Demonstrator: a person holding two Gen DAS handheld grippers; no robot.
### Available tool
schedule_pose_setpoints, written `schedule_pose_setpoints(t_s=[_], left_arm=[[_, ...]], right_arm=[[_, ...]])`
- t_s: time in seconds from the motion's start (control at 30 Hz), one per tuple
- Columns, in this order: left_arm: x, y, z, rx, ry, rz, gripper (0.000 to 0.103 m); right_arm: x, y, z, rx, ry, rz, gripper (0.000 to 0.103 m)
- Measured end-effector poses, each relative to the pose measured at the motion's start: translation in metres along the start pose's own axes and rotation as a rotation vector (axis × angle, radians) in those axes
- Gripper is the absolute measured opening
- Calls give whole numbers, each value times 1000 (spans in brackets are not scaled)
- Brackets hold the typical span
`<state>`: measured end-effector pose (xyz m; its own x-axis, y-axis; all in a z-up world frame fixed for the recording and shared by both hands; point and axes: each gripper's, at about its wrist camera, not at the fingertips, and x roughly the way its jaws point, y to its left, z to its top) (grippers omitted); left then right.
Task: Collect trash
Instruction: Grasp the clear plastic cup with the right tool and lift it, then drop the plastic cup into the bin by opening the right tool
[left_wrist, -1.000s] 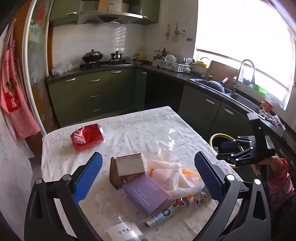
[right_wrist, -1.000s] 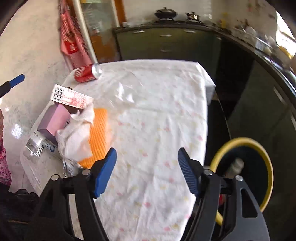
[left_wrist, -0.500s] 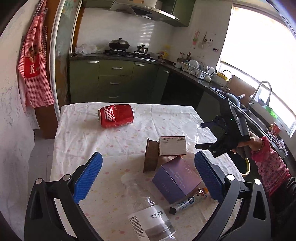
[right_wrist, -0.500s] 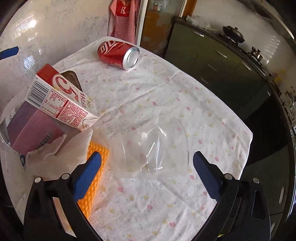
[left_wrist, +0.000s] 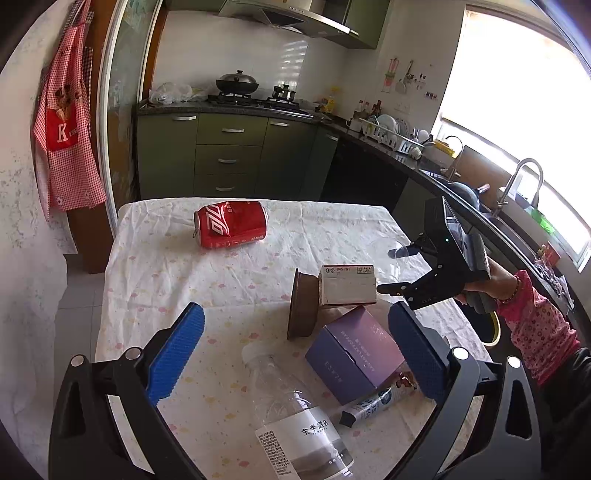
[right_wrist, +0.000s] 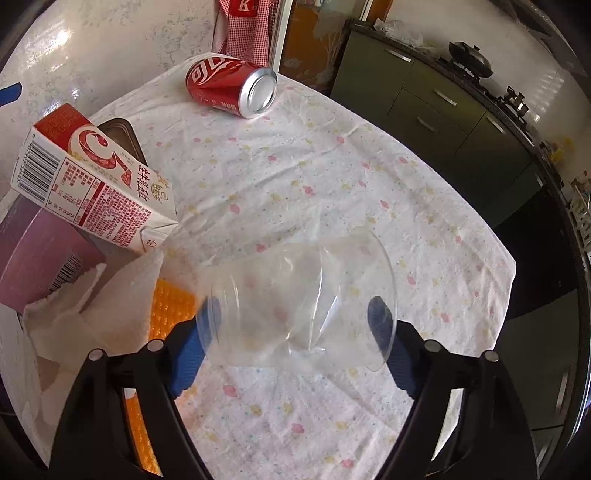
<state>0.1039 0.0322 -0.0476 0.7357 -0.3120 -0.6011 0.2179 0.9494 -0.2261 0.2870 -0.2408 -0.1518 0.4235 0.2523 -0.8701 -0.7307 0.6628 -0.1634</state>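
Fingers of right gripper (right_wrist: 295, 325) spread wide either side of crushed clear plastic cup (right_wrist: 295, 295) lying on tablecloth (right_wrist: 332, 166), not pinching it. Left gripper (left_wrist: 295, 347) wide open w/ nothing held, above water bottle (left_wrist: 295, 417) & purple box (left_wrist: 354, 354).

- Far half of the floral-cloth table (left_wrist: 155, 266): open cloth around the dented red soda can (left_wrist: 231, 229), which lies alone on its side.
- Near right corner: crowded. White-and-red milk carton (left_wrist: 347, 284), brown tin (left_wrist: 303, 308), purple cardboard box (left_wrist: 354, 354), clear plastic bottle (left_wrist: 295, 421) and toothpaste tube (left_wrist: 373, 402) lie close together.
- Clear plastic cup (right_wrist: 295, 302) lies between the right gripper's (right_wrist: 295, 339) spread fingers, white towel (right_wrist: 88, 306) just beside.
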Motion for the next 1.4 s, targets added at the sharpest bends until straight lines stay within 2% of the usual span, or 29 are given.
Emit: schedule_pose_setpoints(t_s=[0.3, 0.47, 0.57, 0.7, 0.83, 0.97, 1.0, 1.03, 1.17, 1.27, 1.4], left_arm=[[-2, -5, 0, 18, -4, 1, 98], [-3, -15, 1, 43, -6, -16, 98], [-2, -21, 1, 57, -5, -26, 98], [4, -29, 1, 70, 3, -32, 98], [10, -42, 2, 84, 15, -40, 98], [15, -56, 2, 110, 24, -54, 98], [16, -59, 2, 116, 26, -56, 98], [16, -63, 2, 123, 28, -58, 98], [16, -70, 5, 144, 29, -56, 98], [15, -71, 7, 147, 26, -55, 98], [19, -67, 7, 137, 37, -47, 98]], right_arm=[[-41, -6, -21, 74, -75, -15, 77], [-81, -22, -57, 170, -115, -55, 77], [-104, -45, -98, 286, -112, -102, 77], [-121, -82, -170, 483, -57, -188, 78], [-119, -111, -236, 648, 28, -244, 78], [-106, -132, -282, 772, 90, -261, 79], [-105, -136, -290, 802, 101, -272, 82], [-105, -140, -296, 831, 100, -287, 86], [-118, -140, -307, 903, 39, -299, 87], [-129, -124, -305, 916, 4, -321, 87], [-137, -101, -306, 943, -42, -307, 88]])
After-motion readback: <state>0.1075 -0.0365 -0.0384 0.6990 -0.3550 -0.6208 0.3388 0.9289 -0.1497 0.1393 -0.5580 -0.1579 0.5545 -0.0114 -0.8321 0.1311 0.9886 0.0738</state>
